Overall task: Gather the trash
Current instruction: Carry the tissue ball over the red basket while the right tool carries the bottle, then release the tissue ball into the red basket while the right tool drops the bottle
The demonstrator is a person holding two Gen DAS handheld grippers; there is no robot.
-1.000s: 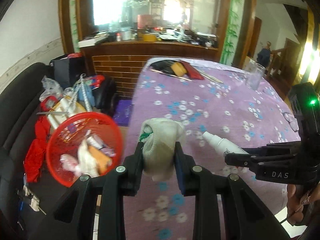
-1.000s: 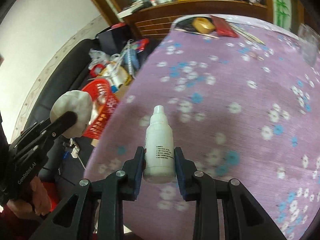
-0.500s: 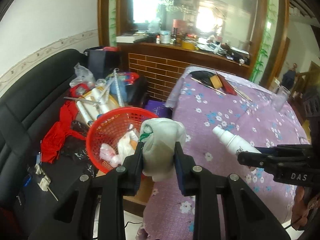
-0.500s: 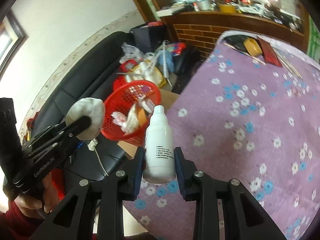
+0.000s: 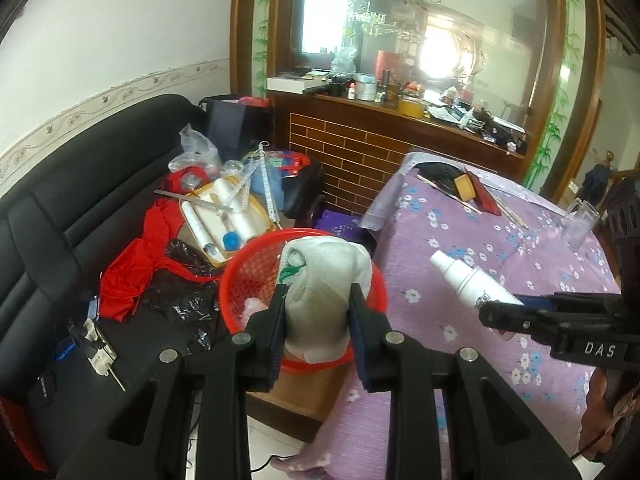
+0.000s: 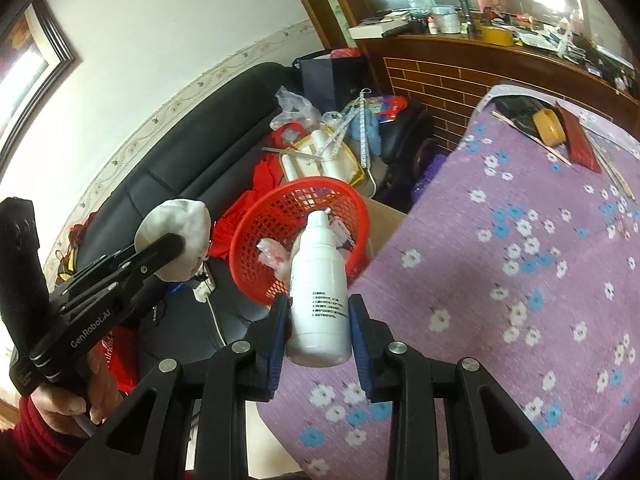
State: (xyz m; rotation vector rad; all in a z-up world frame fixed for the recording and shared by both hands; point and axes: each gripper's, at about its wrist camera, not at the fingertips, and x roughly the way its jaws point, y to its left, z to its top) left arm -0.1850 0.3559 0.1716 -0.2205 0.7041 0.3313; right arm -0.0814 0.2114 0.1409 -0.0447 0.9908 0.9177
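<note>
My left gripper (image 5: 319, 304) is shut on a crumpled whitish wad of cloth or paper (image 5: 320, 280), held just over the near rim of a red mesh basket (image 5: 248, 272). My right gripper (image 6: 319, 316) is shut on a white plastic bottle (image 6: 319, 280) with its cap pointing at the red mesh basket (image 6: 280, 208), beside the table edge. The right wrist view also shows the left gripper (image 6: 176, 242) with the wad (image 6: 180, 220) at the left. In the left wrist view the bottle (image 5: 468, 280) and the right gripper (image 5: 500, 312) hang over the table.
The basket holds several wrappers and sits on a brown box (image 5: 304, 392) between a black sofa (image 5: 60, 220) and a table with a purple flowered cloth (image 6: 520, 260). Red cloth, bags and rolls clutter the sofa (image 5: 216, 208). A glass (image 5: 580, 224) stands far right on the table.
Both grippers have swung left from over the table toward the red basket, still holding the wad and the bottle. The basket now lies straight ahead of both.
</note>
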